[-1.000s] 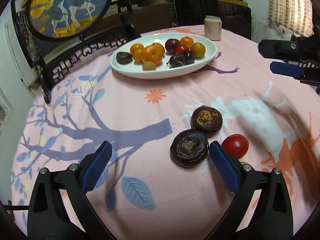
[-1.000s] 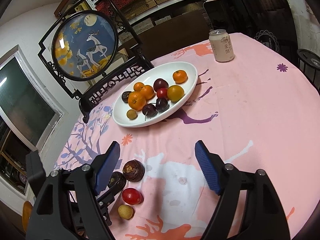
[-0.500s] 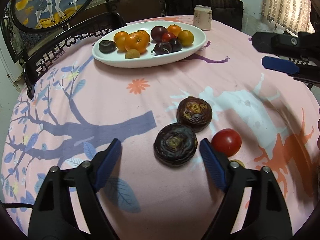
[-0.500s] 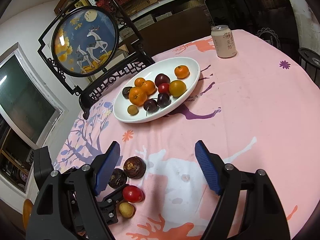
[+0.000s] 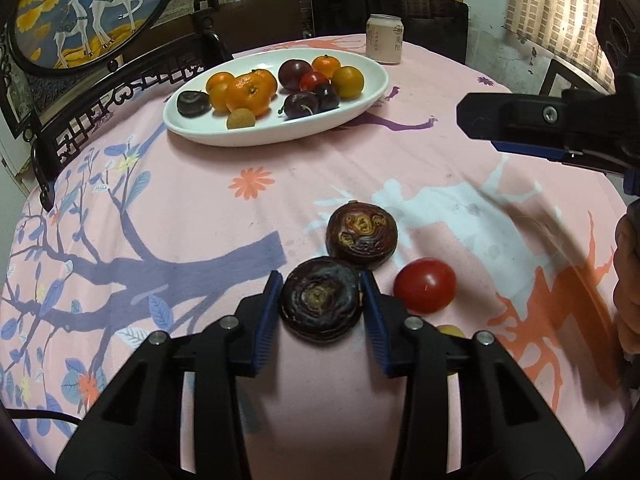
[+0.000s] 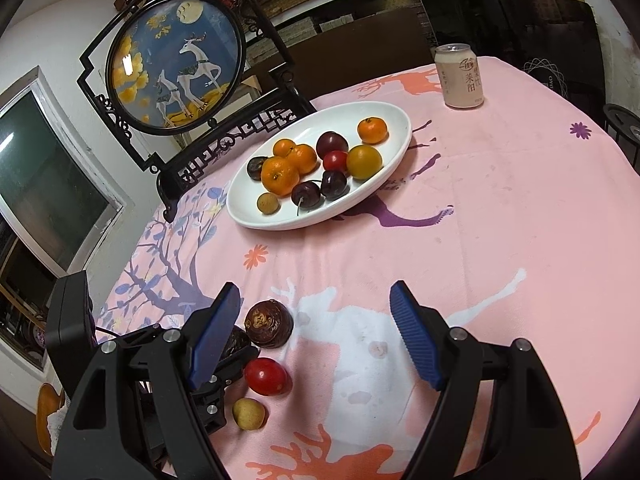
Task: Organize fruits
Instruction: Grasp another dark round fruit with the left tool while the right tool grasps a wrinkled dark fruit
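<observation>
Printed text is seen on one thing only: a pale beverage can [image 6: 459, 76] standing upright on the pink tablecloth [image 6: 500, 200] beyond the white fruit plate [image 6: 396, 118]. Dark Chinese characters run vertically down its side, two of which appear to read 茉阳, beneath a small round logo. Smaller print beside them cannot be made out.

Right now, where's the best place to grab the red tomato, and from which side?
Across its round middle, coming from above. The tomato sits alone on the cloth, with a dark fruit close behind it and a small yellow fruit near its front, so pinch along the open sides.
</observation>
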A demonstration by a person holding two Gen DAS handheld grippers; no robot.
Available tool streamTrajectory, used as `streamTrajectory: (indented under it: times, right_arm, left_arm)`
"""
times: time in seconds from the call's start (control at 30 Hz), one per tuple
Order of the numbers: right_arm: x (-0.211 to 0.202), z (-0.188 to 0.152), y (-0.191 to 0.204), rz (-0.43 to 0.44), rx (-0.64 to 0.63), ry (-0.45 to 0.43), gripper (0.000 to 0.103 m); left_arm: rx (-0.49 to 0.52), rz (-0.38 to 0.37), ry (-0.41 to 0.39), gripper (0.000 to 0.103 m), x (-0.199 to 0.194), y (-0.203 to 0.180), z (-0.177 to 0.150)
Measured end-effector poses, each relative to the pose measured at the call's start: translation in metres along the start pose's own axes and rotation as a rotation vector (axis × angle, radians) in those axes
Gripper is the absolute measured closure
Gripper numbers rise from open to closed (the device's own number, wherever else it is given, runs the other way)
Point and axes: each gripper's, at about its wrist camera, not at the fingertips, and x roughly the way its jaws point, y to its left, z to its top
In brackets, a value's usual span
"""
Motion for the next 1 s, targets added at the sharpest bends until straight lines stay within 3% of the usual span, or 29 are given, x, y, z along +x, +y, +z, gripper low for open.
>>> streamTrajectory:
  times: [0.2, 0.53, 0.7, 0.8, 1.0]
  right_arm:
    - [0.012, -0.007, 0.008, 0.038, -0.026, 0.052, 0.026]
    - [0.048, -0.030, 0.059, -0.074, -0.324, 0.109, 0.039]
    - [0.074, -0.032, 0.068, -0.115, -0.376, 0.165, 0.061]
    - [0.072, -0.038, 0.073, -0.139, -0.429, 0.148, 0.064]
    - [0.025, -0.013, 0.048, -0.110, -0.296, 0.013, 0.064]
  left_arm:
    - [-0.049, 0.035, -0.014, 0.063, -0.007, 0.015, -0.001]
    - [-0.193, 0.127, -0.005, 0.063, -0.009, 0.057, 0.001]
    - [-0.224, 0.143, 0.008, 0.063, -0.006, 0.068, 0.001]
    - [-0.209, 0.158, 0.018, 0.063, -0.002, 0.066, 0.001]
    - [-0.199, 0.143, -0.025, 0.063, -0.012, 0.059, 0.005]
